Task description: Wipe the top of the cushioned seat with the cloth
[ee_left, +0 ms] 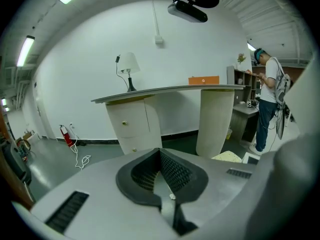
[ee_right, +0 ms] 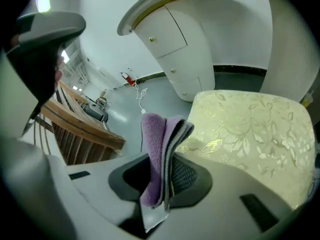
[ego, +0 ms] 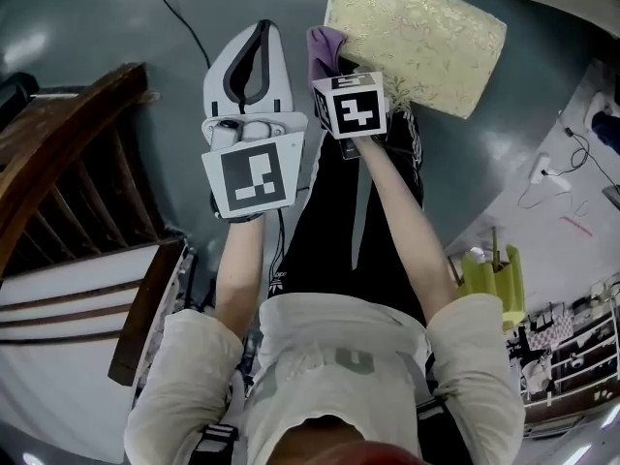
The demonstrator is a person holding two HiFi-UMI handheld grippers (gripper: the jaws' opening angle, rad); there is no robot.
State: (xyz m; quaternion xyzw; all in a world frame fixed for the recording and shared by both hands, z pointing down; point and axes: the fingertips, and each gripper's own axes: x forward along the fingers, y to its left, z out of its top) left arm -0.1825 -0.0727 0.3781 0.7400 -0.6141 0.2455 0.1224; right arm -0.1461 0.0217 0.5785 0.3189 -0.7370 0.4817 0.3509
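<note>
Wipe hasn't really started here, by the look of it. The right gripper (ee_right: 166, 160) has its fingers (ee_right: 189, 176) pinching the purple cloth (ee_right: 156, 144) by its lower end, folded into a few layers with a grey edge showing. That fold makes sense: it gives a thick pad to drag over the fabric instead of a floppy sheet.

The cloth's long axis runs straight out along the fingers, roughly 6 to 12 o'clock in the right gripper view, with the free end pointing up at 12. It stands on edge, not flat. In the head view it pokes out at about 11 o'clock from the right gripper's marker cube, right at the left edge of the cream patterned seat (ego: 417, 32). Whether it's actually touching the seat is hard to say.

The seat fills the 1 to 3 o'clock side of the right gripper view, with its top facing up and bare. The cloth probably needs tipping over so a broad face lands on it.

The left gripper (ee_left: 160, 154) is parked at about 9 o'clock of the right one, over the grey floor (ego: 97, 27). Its fingers (ee_left: 176, 172) are pressed together on nothing, likely just kept out of the way.
</note>
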